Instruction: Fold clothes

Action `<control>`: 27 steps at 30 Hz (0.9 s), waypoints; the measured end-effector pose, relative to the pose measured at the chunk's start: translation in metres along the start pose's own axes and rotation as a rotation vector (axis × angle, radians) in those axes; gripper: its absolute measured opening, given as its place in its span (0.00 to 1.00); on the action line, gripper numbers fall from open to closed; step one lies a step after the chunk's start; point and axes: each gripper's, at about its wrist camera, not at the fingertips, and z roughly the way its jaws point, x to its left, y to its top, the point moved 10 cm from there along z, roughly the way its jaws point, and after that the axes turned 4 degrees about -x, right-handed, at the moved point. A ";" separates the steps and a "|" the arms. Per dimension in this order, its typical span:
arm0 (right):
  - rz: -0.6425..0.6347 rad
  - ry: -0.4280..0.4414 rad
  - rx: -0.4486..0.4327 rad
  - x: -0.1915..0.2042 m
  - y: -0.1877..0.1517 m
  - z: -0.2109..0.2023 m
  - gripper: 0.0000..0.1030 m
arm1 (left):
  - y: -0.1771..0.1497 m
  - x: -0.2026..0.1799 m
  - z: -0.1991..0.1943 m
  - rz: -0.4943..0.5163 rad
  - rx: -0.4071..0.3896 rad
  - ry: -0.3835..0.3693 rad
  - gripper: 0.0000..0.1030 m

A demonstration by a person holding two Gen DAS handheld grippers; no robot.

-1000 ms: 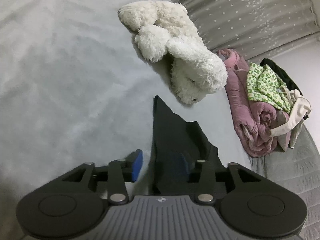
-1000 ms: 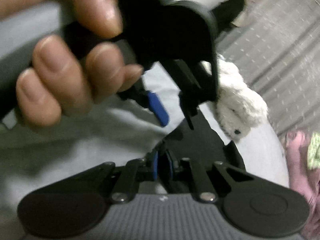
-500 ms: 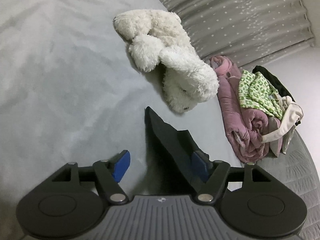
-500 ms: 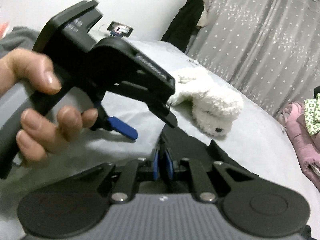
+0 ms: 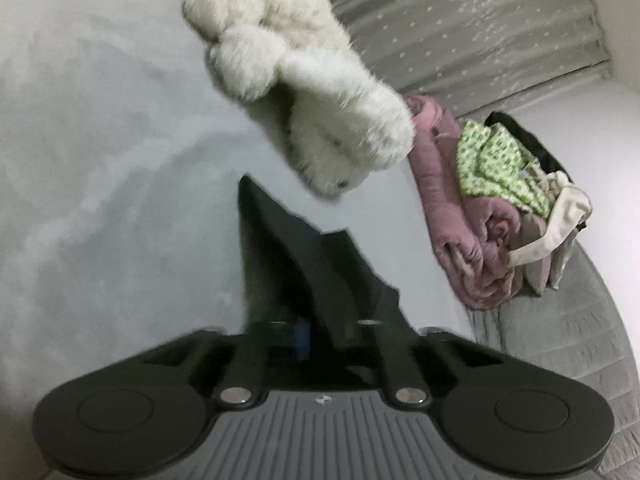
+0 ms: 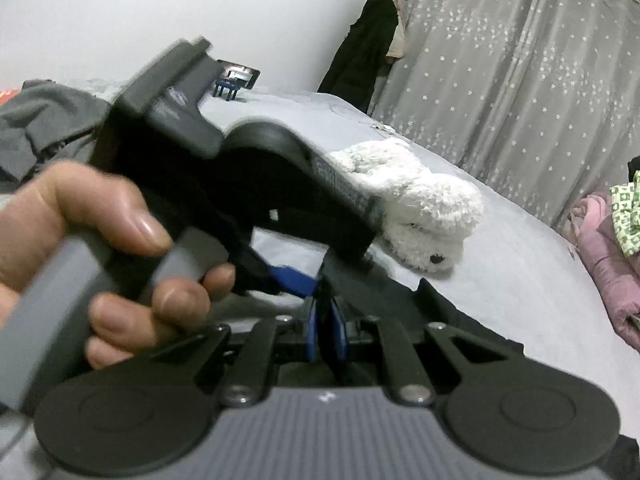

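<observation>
Where the left wrist view looks along its own fingers, the left gripper sits low over a grey bed, and its fingers appear drawn together on a dark garment, though blur and the cloth hide most of the pads. That garment rises from the gripper as a narrow, pointed fold toward a white plush toy lying further up the bed. Right of the toy, a pile of clothes holds pink, green-patterned and cream pieces. A grey dotted curtain hangs behind.

From the right wrist view, the right gripper has its blue pads pressed together on an edge of the garment, which spreads rightward over the bed. Just ahead, the left hand holds the left gripper right beside the right one, one blue finger showing. Beyond lie the toy and curtain.
</observation>
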 end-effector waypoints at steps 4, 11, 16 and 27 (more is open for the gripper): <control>0.011 -0.002 0.002 0.003 -0.002 0.001 0.09 | -0.001 0.000 -0.001 0.066 -0.034 0.024 0.00; 0.065 -0.003 0.002 0.001 -0.005 -0.001 0.09 | 0.001 -0.007 -0.005 0.142 -0.055 0.043 0.01; 0.097 -0.019 0.033 0.003 -0.007 -0.004 0.11 | 0.001 -0.006 -0.004 0.176 -0.055 0.071 0.00; 0.270 -0.100 0.183 0.059 -0.078 -0.140 0.44 | -0.002 0.005 -0.001 0.166 -0.033 0.080 0.00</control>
